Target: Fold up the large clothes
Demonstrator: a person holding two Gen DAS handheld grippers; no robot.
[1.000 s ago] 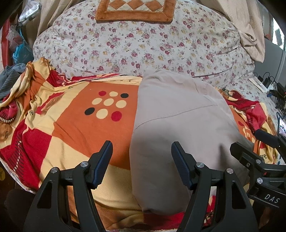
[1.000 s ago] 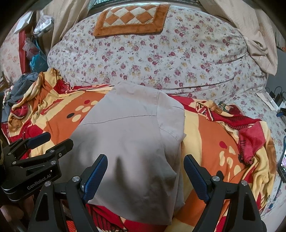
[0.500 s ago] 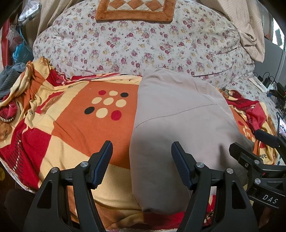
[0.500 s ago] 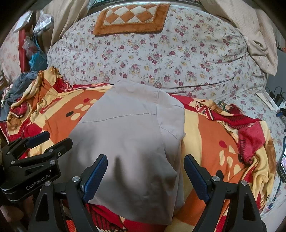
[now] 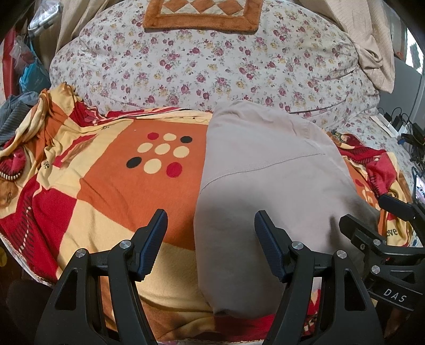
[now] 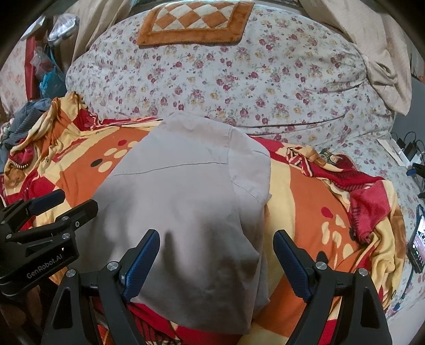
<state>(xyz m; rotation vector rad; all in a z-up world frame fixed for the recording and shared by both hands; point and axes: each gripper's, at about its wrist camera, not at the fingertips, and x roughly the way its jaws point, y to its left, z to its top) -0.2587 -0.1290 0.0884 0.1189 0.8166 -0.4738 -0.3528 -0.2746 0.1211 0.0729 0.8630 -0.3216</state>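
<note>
A beige folded garment (image 5: 265,185) lies flat on an orange, red and cream blanket (image 5: 111,191); the right wrist view shows the same garment (image 6: 186,207) with a seam across it. My left gripper (image 5: 211,231) hovers open above the garment's left edge, nothing between its blue pads. Over the garment's right edge my right gripper (image 6: 216,252) is held open and empty. Each gripper shows at the side of the other's view: the right gripper (image 5: 377,231) and the left gripper (image 6: 53,209).
A floral duvet (image 5: 212,61) rises behind the blanket, with an orange checkered mat (image 5: 202,13) on top. Beige cloth (image 5: 372,45) hangs at upper right. Grey clothing (image 5: 13,116) and bags sit at far left. Cables and a phone (image 6: 417,246) lie at right.
</note>
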